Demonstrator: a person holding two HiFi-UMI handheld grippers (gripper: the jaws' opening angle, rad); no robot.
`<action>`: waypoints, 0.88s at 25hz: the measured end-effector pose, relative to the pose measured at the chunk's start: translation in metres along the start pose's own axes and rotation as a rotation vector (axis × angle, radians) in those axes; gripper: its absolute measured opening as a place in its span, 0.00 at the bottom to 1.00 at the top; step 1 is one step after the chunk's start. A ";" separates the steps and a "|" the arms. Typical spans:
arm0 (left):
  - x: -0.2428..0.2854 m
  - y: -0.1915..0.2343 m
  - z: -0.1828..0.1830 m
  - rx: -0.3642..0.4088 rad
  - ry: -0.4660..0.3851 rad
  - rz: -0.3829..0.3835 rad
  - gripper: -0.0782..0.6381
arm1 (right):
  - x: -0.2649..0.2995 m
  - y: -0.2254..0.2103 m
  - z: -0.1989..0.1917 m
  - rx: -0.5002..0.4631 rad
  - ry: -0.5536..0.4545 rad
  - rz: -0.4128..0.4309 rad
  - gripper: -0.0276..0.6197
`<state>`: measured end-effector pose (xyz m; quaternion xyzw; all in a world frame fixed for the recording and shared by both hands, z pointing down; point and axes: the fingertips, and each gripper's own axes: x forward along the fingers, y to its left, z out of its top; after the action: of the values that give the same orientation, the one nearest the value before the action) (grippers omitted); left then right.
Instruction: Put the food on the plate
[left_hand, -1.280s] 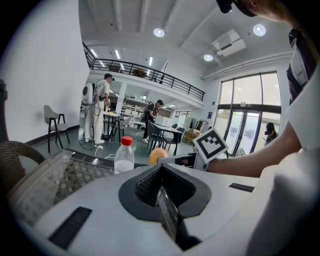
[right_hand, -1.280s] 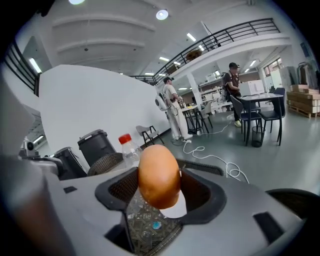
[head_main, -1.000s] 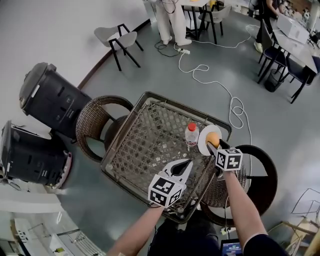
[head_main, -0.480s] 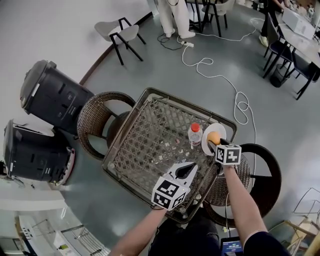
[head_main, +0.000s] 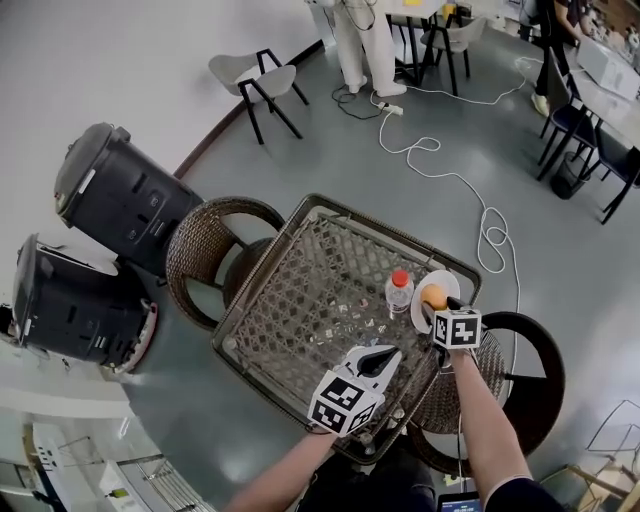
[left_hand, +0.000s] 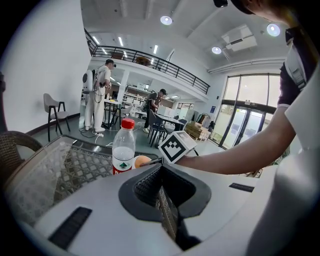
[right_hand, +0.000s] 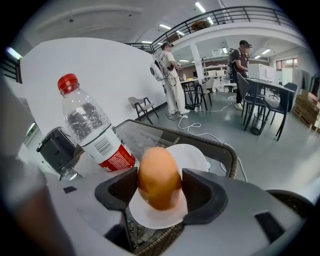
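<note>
An orange-brown, egg-shaped piece of food sits between the jaws of my right gripper, which is shut on it just above the near part of the white plate. In the head view the food is over the plate at the wicker table's right corner, with my right gripper behind it. My left gripper hovers over the table's near edge, shut and empty; in its own view its jaws meet and the food shows far off.
A clear water bottle with a red cap stands just left of the plate. The glass-topped wicker table has wicker chairs around it. Two black bins stand at the left. A cable runs across the floor.
The head camera has shifted, so the scene sits lower in the frame. My right gripper stays shut on the food over the plate; my left gripper keeps its place near the table's front edge.
</note>
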<state>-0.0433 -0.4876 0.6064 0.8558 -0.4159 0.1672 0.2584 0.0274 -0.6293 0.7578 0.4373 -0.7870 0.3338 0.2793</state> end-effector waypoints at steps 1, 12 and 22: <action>-0.001 0.001 0.002 0.002 -0.001 0.003 0.12 | 0.002 0.001 0.003 -0.011 -0.004 0.002 0.47; -0.008 -0.003 0.006 0.015 -0.018 0.006 0.12 | -0.020 0.004 0.019 -0.047 -0.081 0.009 0.47; -0.021 -0.025 0.018 0.038 -0.080 -0.046 0.12 | -0.120 0.033 0.041 -0.114 -0.307 0.010 0.19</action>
<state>-0.0347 -0.4721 0.5737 0.8760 -0.4026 0.1346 0.2291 0.0481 -0.5878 0.6354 0.4627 -0.8402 0.2193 0.1785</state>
